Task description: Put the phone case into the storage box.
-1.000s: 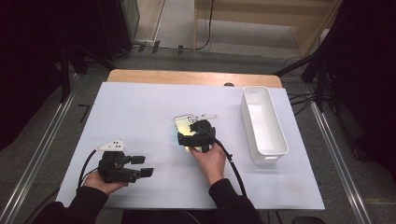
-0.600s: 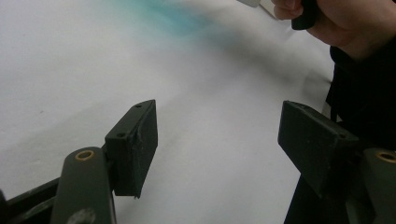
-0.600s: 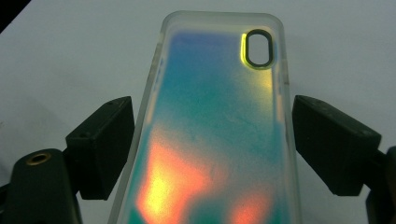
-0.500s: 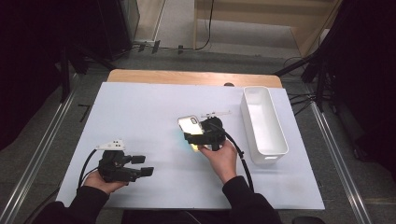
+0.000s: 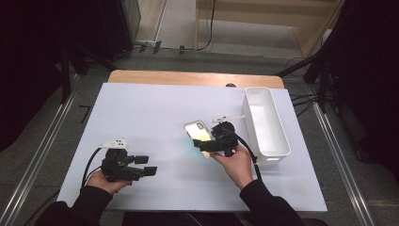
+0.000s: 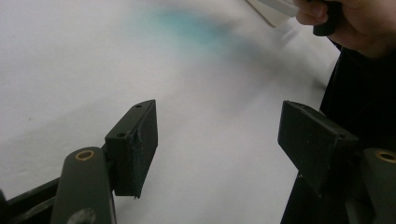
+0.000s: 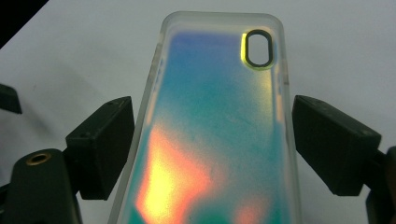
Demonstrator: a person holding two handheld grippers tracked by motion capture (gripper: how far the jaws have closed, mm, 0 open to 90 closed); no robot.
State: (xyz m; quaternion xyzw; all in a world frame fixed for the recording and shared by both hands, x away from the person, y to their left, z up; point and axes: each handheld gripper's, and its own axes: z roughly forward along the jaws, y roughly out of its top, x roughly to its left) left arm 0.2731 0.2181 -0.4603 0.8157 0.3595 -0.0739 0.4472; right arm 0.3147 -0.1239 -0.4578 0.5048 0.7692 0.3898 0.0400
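At the left of the high view, the left tongs [image 5: 149, 165] rest low on the white counter [image 5: 150, 108], held in the person's left hand [image 5: 106, 181] and pointing toward the middle. In the left gripper view their two black jaws stand wide apart with bare counter between them, so they are open and hold nothing.

Right of centre, the right tongs [image 5: 203, 143] sit in the person's right hand [image 5: 235, 162] and grip a phone case [image 5: 198, 133]. The right gripper view shows the case [image 7: 215, 126] running lengthwise between the jaws, frosted at the rim with a blue, green and orange sheen and an oval camera cut-out near its far end. Both jaw pads press against its long sides. In the high view the case appears lifted just off the counter, tilted, with a faint coloured glow on the surface beside it.

Farther right, near the counter's edge, stands a long white bin [image 5: 277, 146], just beside the right hand but apart from the case.
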